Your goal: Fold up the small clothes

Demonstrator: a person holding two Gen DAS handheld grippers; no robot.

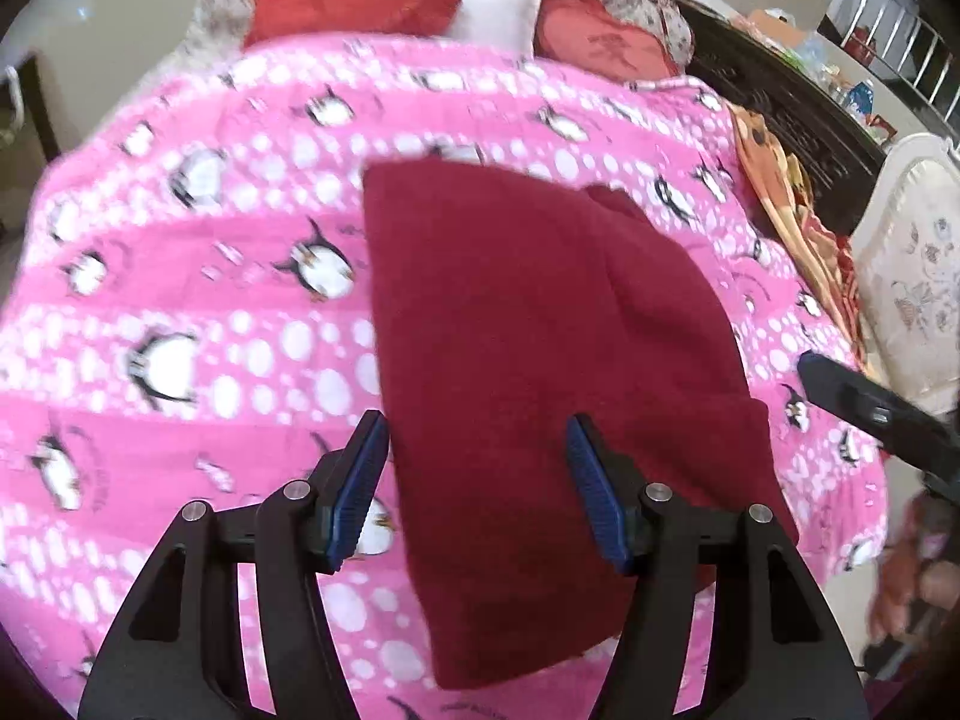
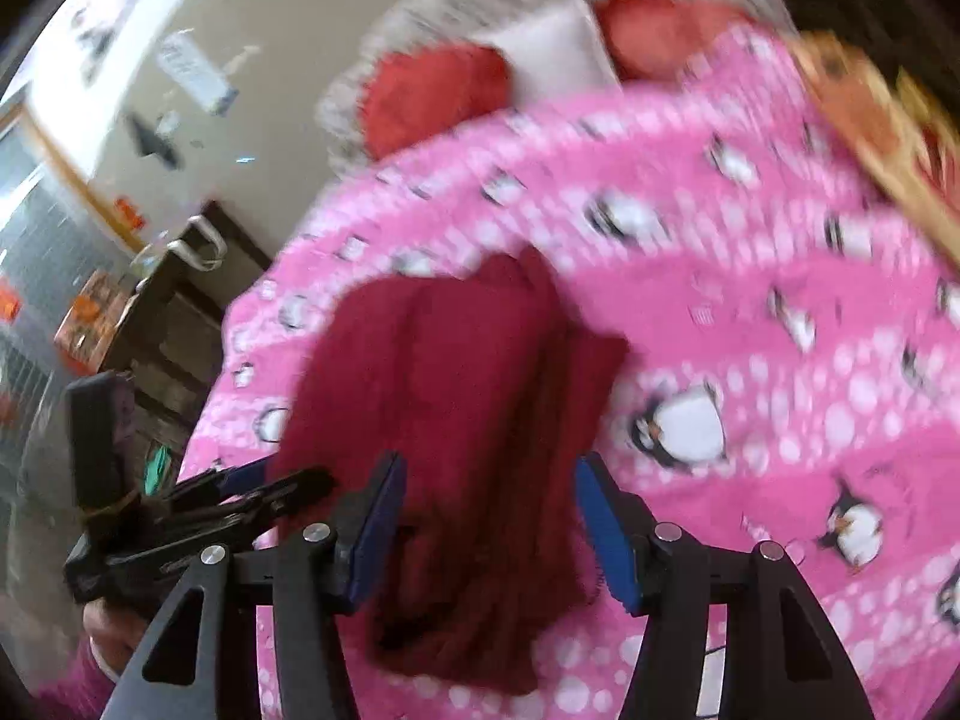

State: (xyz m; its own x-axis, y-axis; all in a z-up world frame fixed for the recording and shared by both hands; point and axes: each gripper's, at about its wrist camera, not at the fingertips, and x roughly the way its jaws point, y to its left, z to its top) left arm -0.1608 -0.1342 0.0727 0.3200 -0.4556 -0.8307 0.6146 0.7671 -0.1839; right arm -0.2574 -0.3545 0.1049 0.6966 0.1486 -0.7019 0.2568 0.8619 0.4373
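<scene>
The left claw [image 1: 477,483] is wide apart, over the near left edge of the red cloth [image 1: 540,360]. The right claw [image 2: 489,525] is wide apart too, above the cloth's near end. The cloth lies folded on the pink blanket [image 1: 210,300]. Red pillows [image 1: 354,0] sit far back.

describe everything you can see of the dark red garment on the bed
The dark red garment is a fuzzy, fleece-like cloth, already folded into a long rough rectangle with a lengthwise crease and a layered far corner. It lies flat on the pink penguin blanket. Both the left gripper and right gripper hover open above its near end, gripping nothing.
</scene>
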